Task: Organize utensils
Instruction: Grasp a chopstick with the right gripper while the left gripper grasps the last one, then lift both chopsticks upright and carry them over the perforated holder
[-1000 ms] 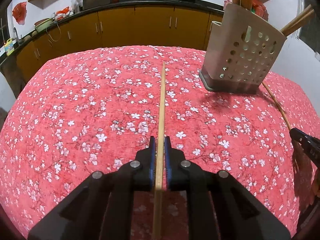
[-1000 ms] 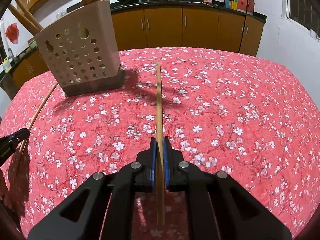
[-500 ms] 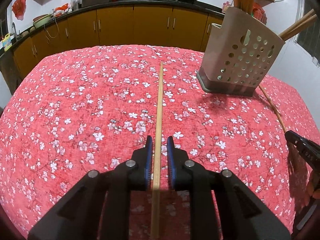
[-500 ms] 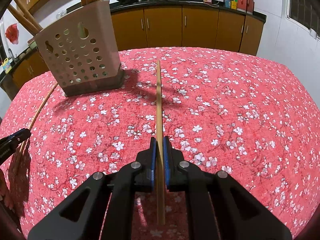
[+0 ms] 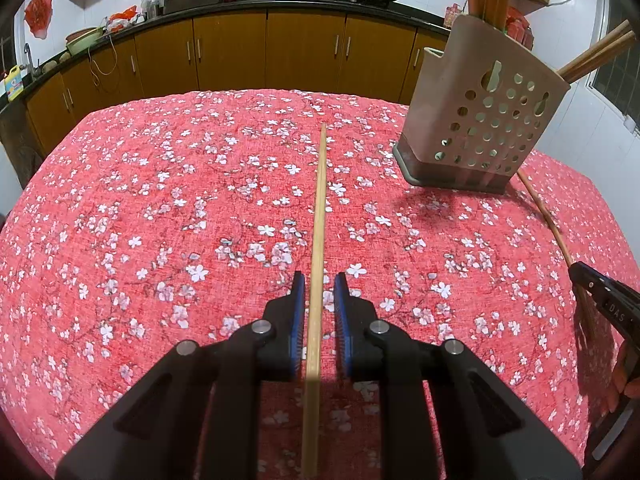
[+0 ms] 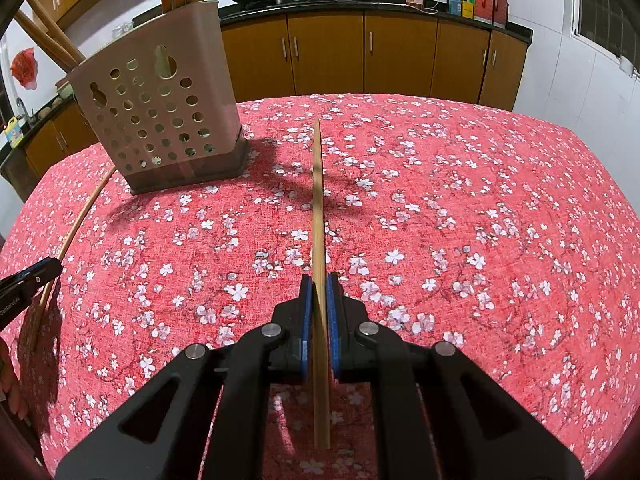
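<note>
Left gripper: blue pads seen slightly apart, chopstick lying between, not squeezed. Right gripper: pads pressed tight on second chopstick, stick poking straight ahead over red flowered cloth. Farther off, holed utensil holder stood ahead-left of right gripper, ahead-right of left gripper; sticks kept inside.

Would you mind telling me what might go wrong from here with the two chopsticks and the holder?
1. The left gripper has its jaws slightly apart around its chopstick, with gaps on both sides, so the stick may slip or roll away.
2. The right gripper clamps its chopstick near one end; the long free end could swing and strike the utensil holder, which already holds tall sticks.
</note>
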The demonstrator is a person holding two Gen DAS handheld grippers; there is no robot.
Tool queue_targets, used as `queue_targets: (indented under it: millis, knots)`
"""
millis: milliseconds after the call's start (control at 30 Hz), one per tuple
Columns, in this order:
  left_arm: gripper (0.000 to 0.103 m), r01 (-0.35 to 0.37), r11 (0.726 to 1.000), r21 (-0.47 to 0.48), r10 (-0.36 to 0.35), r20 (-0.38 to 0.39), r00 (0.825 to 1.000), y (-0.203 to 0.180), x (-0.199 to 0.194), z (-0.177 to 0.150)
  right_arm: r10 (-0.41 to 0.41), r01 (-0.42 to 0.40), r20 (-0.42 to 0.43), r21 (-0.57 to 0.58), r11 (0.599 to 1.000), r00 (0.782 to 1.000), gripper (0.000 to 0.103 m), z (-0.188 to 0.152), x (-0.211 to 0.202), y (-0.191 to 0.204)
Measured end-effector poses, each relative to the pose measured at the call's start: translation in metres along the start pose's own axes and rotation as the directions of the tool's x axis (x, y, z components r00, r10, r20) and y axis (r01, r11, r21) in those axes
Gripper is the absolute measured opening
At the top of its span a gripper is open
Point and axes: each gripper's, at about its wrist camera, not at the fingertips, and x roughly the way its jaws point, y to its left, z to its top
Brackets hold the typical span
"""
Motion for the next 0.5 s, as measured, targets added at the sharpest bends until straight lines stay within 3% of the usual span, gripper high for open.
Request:
queue_targets:
  millis: [500]
  knots:
    - [0.017, -0.025, 1.0, 0.011, 0.025, -0.001, 1.0, -0.007, -0.009, -0.012, 0.01, -0.01, -0.001, 0.017, 1.0, 1.0, 0.008, -0.003, -0.003, -0.003]
